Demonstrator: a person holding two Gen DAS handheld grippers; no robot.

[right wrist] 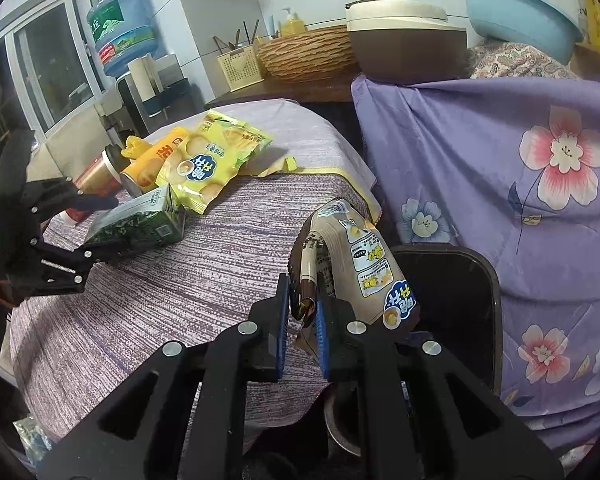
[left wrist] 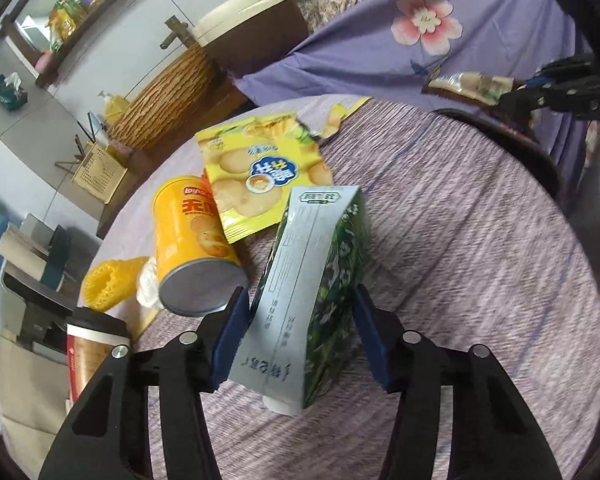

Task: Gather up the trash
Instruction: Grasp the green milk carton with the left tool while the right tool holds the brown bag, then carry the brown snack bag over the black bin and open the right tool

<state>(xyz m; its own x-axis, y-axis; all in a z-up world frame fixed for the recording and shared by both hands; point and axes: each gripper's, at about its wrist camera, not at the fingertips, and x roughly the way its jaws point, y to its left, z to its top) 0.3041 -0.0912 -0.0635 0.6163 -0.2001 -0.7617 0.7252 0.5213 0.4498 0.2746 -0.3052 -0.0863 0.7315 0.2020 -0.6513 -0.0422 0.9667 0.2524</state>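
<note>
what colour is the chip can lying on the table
Yellow-orange, with a silver metal end; the chip can shows best in the left wrist view.

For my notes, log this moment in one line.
left claw: around carton, pads apart | right claw: shut on wrapper | bin: nearby

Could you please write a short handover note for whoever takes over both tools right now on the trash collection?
Left tool: straddling the green carton lying on the table; its jaws stand on either side, and whether the pads press yet cannot be told.
Right tool: shut on a brown snack wrapper, held beside the black bin.
Done: wrapper picked up.
Left: drop the wrapper in the bin; then the carton, the yellow biscuit bag, the yellow chip can, the yellow foam net and the red cup.
</note>
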